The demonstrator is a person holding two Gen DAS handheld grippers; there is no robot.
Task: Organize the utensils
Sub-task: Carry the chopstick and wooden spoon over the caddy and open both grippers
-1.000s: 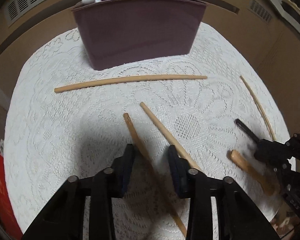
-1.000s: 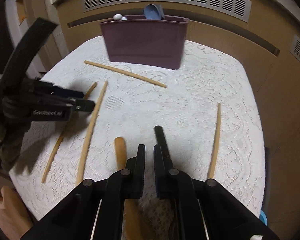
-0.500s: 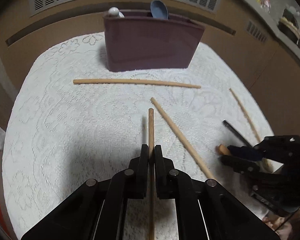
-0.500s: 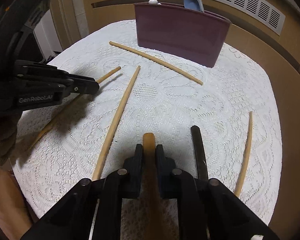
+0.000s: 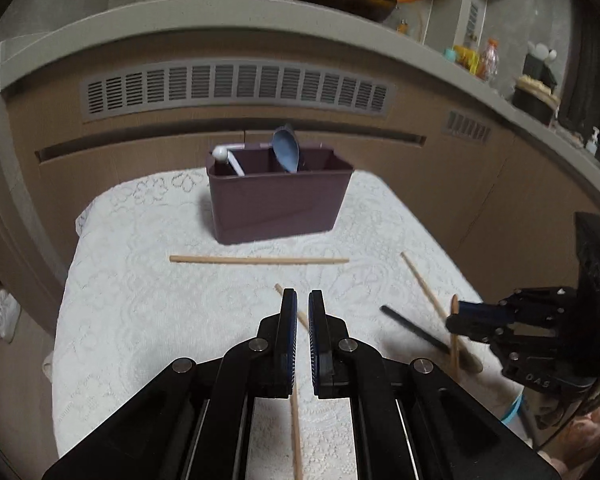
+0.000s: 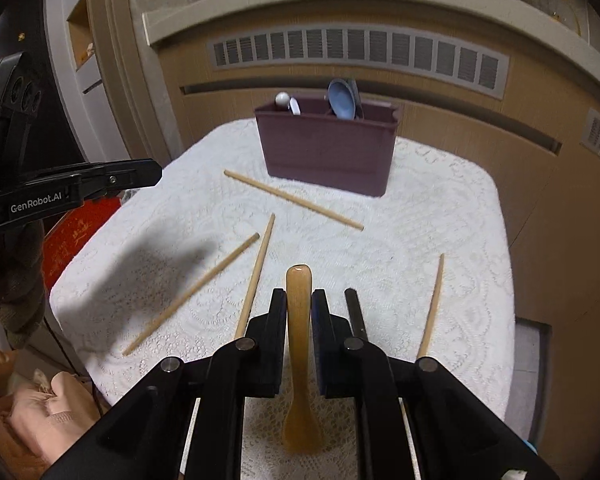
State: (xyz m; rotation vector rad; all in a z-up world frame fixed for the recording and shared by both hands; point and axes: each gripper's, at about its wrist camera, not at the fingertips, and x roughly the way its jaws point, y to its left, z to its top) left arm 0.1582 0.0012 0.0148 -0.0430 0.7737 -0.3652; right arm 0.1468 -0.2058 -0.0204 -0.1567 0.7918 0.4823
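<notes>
A maroon utensil holder [image 5: 278, 196] stands at the far side of the lace-covered table [image 5: 140, 300]; it also shows in the right wrist view [image 6: 327, 148] with a blue spoon [image 6: 341, 100] in it. My left gripper [image 5: 300, 312] is raised above the table with its jaws nearly together; a wooden chopstick [image 5: 296, 436] shows below them, and I cannot tell whether it is held. My right gripper [image 6: 298, 304] is shut on an amber spoon [image 6: 300, 360], lifted off the table. Several loose chopsticks [image 6: 292, 200] and a black utensil [image 6: 353, 312] lie on the cloth.
A brown cabinet front with a vent grille [image 5: 236, 92] runs behind the table. A counter above carries dishes and bottles [image 5: 471, 60]. Red and pink items [image 6: 72, 236] lie on the floor at the left.
Both grippers have risen and tilted up. The right gripper closed on the amber spoon and lifted it. The left gripper closed around a chopstick half a second ago and rose.
</notes>
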